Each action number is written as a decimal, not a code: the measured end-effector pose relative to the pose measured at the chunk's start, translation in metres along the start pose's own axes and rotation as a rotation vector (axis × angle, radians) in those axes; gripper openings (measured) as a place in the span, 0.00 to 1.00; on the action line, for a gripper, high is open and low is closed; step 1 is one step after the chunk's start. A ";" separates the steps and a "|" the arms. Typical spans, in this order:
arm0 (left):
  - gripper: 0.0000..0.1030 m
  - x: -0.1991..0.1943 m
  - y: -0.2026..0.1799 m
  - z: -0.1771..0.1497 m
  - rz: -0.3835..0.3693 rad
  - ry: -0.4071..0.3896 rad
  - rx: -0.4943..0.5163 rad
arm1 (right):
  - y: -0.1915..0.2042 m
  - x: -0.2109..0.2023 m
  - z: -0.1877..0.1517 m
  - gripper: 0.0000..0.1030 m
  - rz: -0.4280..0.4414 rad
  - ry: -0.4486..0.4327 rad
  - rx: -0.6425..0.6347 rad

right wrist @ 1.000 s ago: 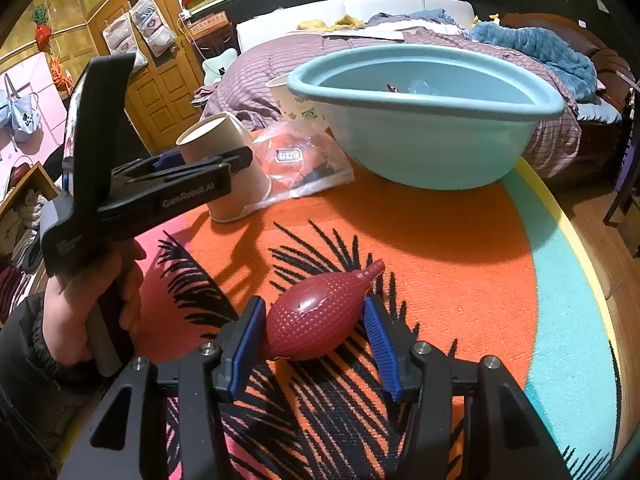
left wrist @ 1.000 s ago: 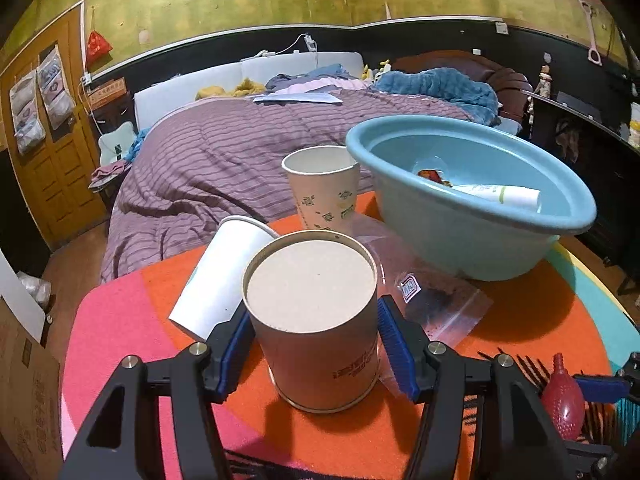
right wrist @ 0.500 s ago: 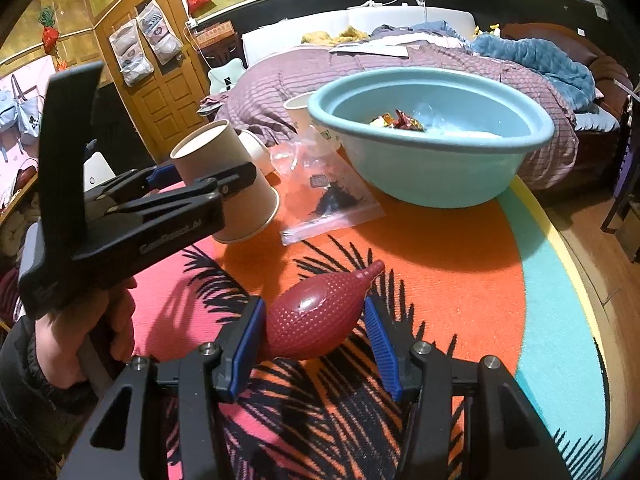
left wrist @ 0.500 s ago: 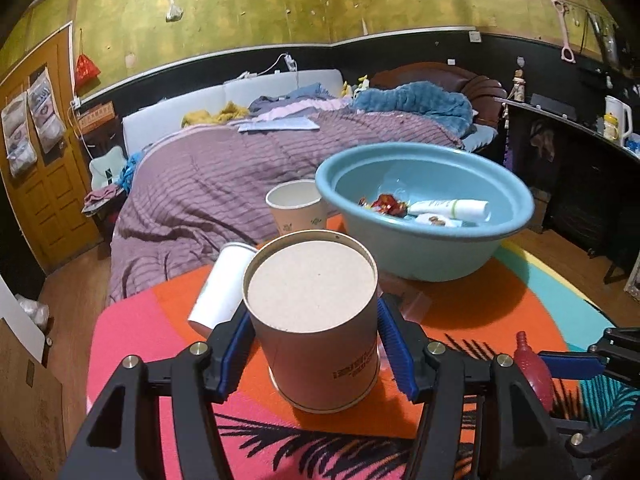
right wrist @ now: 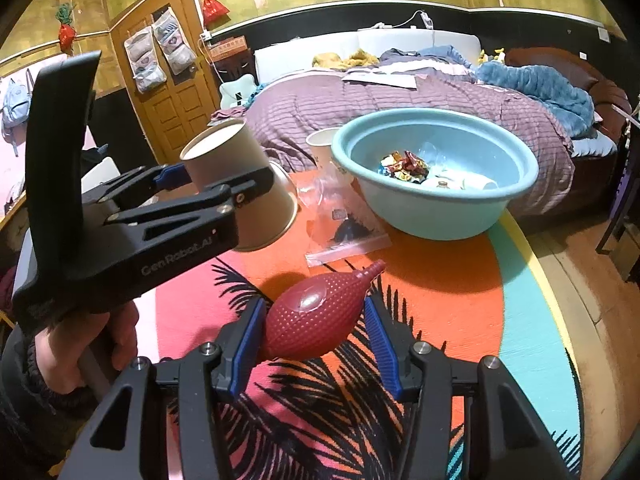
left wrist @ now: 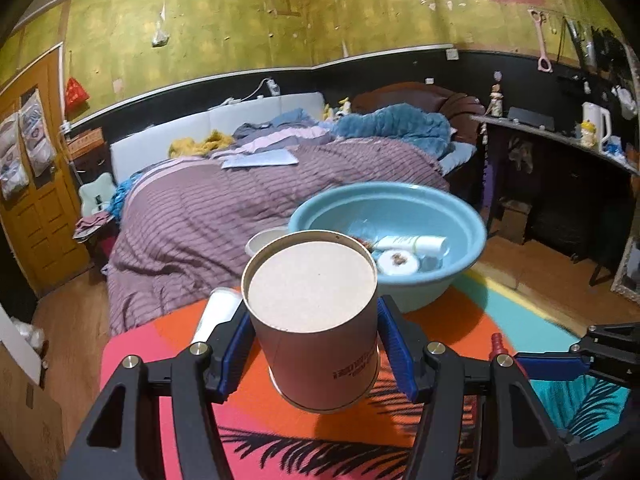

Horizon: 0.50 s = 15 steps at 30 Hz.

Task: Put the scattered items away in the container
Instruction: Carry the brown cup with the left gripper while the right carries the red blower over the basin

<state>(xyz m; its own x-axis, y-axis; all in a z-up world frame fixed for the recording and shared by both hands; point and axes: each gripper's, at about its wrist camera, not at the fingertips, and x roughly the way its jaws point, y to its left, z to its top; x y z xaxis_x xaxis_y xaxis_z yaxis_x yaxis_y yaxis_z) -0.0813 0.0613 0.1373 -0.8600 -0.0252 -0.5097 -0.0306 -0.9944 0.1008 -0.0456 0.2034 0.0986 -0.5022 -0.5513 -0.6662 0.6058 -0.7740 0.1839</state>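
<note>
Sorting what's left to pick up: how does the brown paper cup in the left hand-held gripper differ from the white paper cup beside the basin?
The brown paper cup is plain, upside down and lifted off the table; the white paper cup carries a faint print, stands upright, mouth up, on the table. Both are tapered paper cups outside the blue basin.

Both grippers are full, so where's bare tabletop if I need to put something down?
Bare: the tablecloth right of the red blower, in front of the blue basin. Crowded: left of the basin, with the plastic bag and paper cups.
</note>
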 end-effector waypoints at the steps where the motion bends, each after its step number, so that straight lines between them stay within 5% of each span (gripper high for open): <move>1: 0.62 0.000 -0.002 0.006 -0.004 -0.006 0.009 | -0.001 -0.004 0.002 0.53 -0.007 -0.005 -0.004; 15: 0.62 0.046 -0.011 0.083 -0.056 -0.046 -0.047 | -0.040 -0.037 0.073 0.53 -0.107 -0.128 -0.075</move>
<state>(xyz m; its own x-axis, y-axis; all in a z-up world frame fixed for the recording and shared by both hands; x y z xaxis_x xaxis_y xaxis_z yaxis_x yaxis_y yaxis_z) -0.1631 0.0794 0.1834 -0.8801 0.0343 -0.4735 -0.0564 -0.9979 0.0327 -0.0961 0.2323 0.1685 -0.6379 -0.5057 -0.5808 0.5864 -0.8079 0.0594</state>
